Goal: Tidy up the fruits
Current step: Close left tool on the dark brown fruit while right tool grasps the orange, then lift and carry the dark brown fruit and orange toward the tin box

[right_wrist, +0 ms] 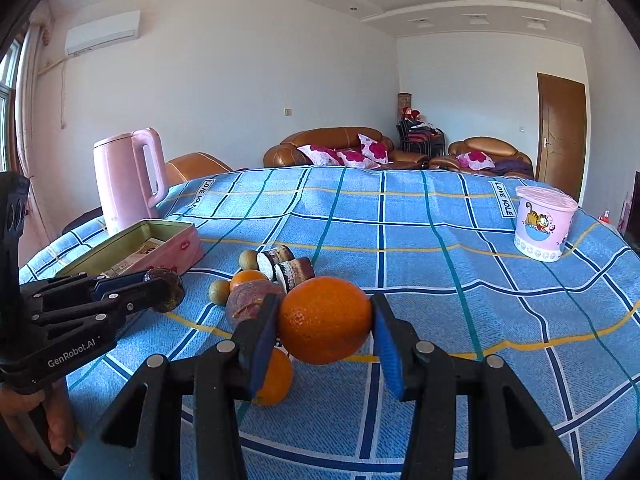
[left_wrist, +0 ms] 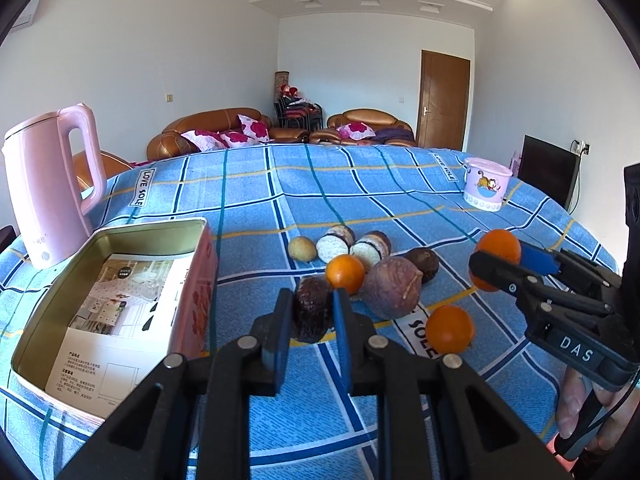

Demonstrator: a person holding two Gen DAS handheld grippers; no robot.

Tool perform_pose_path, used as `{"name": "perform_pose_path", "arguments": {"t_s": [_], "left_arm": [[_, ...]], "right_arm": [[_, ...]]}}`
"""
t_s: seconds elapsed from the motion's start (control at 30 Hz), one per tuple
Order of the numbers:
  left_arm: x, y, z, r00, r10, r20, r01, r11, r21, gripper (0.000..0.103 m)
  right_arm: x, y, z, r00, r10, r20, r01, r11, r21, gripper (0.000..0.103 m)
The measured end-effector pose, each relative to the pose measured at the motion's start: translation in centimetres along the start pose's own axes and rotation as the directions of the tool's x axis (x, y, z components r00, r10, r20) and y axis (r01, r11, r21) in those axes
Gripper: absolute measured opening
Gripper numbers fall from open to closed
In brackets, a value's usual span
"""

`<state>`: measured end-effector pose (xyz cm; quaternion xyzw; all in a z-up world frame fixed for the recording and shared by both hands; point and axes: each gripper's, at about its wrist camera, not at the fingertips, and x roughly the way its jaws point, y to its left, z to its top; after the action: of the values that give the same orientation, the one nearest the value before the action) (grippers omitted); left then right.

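My left gripper (left_wrist: 311, 312) is shut on a dark wrinkled fruit (left_wrist: 311, 308) and holds it above the blue checked cloth, right of the open pink tin (left_wrist: 120, 300). It also shows in the right wrist view (right_wrist: 160, 288), with the dark fruit (right_wrist: 170, 290) near the tin (right_wrist: 160, 246). My right gripper (right_wrist: 325, 320) is shut on an orange (right_wrist: 325, 320), lifted off the cloth; it shows in the left wrist view (left_wrist: 498, 264) too. On the cloth lie two oranges (left_wrist: 345, 274) (left_wrist: 450, 329), a purple round fruit (left_wrist: 392, 287), a dark fruit (left_wrist: 424, 264), two cut halves (left_wrist: 354, 243) and a yellowish fruit (left_wrist: 302, 249).
A pink kettle (left_wrist: 48, 184) stands behind the tin at the left. A pink cartoon cup (left_wrist: 486, 189) stands at the far right of the table. The tin holds a printed leaflet (left_wrist: 116, 320). Sofas and a door lie beyond the table.
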<state>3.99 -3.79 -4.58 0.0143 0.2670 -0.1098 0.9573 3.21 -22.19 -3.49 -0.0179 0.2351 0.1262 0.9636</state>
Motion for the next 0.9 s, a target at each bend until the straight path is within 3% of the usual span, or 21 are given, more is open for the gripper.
{"name": "perform_pose_path", "arguments": {"t_s": [0.9], "left_arm": [[-2.0,-0.7,-0.4,0.992,0.042,0.117,-0.047,0.998,0.035,0.021]], "right_arm": [[-1.7,0.5,-0.4,0.994,-0.013,0.104,0.016,0.999,-0.031,0.048]]}}
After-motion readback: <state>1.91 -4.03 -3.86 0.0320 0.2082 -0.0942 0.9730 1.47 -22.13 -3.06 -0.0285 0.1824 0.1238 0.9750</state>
